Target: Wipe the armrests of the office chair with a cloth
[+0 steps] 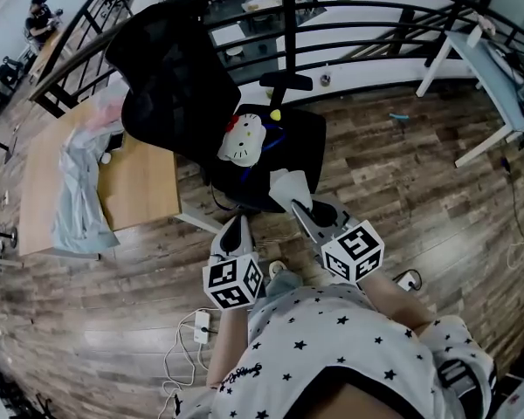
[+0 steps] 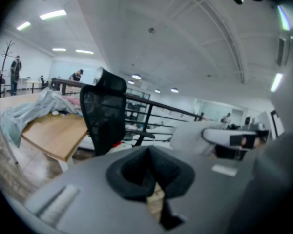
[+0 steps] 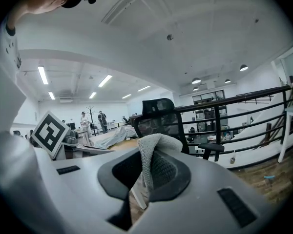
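Note:
A black office chair (image 1: 183, 94) stands ahead of me, with a white cat plush (image 1: 242, 139) on its seat and one armrest (image 1: 286, 81) showing at its far side. My right gripper (image 1: 292, 201) is shut on a grey cloth (image 1: 285, 184) just short of the seat's front edge. The cloth (image 3: 154, 162) sticks up between the jaws in the right gripper view, with the chair back (image 3: 161, 118) and armrest (image 3: 212, 147) beyond. My left gripper (image 1: 237, 226) hangs beside it, shut and empty, short of the chair (image 2: 105, 116).
A wooden desk (image 1: 144, 182) with a crumpled grey sheet (image 1: 74, 190) stands left of the chair. A black railing (image 1: 332, 7) runs behind it, and a white table (image 1: 498, 85) is at the right. A power strip (image 1: 201, 325) with cables lies on the floor by my feet.

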Tool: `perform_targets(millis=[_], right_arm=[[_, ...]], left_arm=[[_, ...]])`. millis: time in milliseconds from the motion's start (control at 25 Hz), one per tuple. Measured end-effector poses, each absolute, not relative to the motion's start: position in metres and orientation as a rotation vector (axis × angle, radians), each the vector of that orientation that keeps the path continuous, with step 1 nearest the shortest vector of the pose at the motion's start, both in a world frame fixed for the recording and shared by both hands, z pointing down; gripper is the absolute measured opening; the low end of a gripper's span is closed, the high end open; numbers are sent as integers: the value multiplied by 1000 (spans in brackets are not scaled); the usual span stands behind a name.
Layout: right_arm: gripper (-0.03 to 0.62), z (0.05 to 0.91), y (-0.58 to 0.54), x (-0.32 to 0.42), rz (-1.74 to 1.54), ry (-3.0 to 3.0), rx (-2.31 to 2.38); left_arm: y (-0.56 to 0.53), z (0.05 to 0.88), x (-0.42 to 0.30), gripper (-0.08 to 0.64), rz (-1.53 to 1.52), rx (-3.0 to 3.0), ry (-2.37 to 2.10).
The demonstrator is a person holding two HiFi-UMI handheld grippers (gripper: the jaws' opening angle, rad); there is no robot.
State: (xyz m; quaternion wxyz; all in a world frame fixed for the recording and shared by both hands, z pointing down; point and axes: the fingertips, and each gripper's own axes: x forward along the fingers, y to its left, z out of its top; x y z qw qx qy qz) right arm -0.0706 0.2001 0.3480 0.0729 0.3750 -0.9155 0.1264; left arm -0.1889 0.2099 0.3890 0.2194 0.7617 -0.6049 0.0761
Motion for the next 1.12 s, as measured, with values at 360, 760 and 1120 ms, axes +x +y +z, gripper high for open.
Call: perform_targets(millis=[360,760,1120], right_arm=[[35,364,154,-110,424,-2723,1157],[35,398,107,-151,503,-2673,1138],[35,446,77,-197,577,-2625,1045]], left_arm=[[167,405,-225,6,235,2110,-1639],[135,431,-262,6,261,2059,-1623],[121,458,-291,6,308,1991,-1643]])
